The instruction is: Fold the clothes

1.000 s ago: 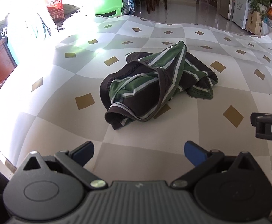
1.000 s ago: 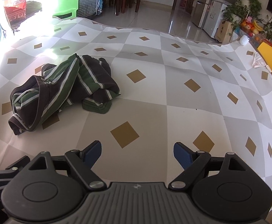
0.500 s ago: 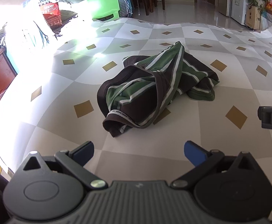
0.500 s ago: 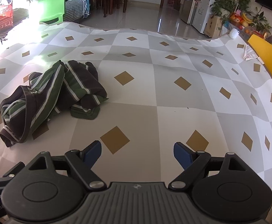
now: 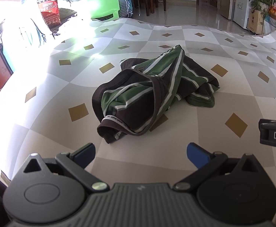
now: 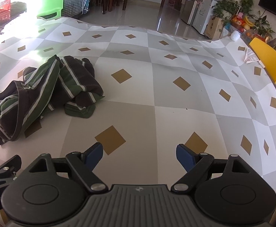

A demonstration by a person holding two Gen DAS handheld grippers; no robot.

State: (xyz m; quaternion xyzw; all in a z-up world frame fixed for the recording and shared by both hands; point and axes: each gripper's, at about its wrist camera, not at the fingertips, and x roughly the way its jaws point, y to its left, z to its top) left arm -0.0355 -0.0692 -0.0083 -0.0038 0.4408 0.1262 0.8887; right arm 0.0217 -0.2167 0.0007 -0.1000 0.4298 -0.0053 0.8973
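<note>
1. A crumpled garment [image 5: 153, 94], dark brown with green and white stripes, lies in a heap on a table covered by a cloth [image 5: 232, 98] checked in grey, white and beige with small tan diamonds
2. In the left wrist view the heap sits in the middle of the cloth, just beyond the gripper; an elastic waistband with small lettering curls at its near-left end, and a green ribbed hem pokes out at its right side
3. In the right wrist view the same garment [image 6: 45, 92] lies to the far left, well apart from the gripper, which looks down on bare cloth [image 6: 175, 98]
4. The left gripper [image 5: 140, 152] is released: its blue-padded fingers [image 5: 85, 154] stand wide apart with nothing between them, above the cloth and short of the garment's near end
5. The right gripper [image 6: 139, 154] is likewise released, its blue pads spread wide over a tan diamond, holding nothing
6. Part of the right gripper's black body shows at the right edge of the left wrist view, and part of the left gripper's at the lower left edge of the right wrist view
7. Beyond the far edge of the table stand a green plastic chair [image 5: 104, 5], a red printed bag [image 5: 49, 9], a fridge [image 6: 194, 1] and potted plants [image 6: 232, 1]; a yellow chair [image 6: 268, 58] sits at the right side, and sunlight glares over the far left
</note>
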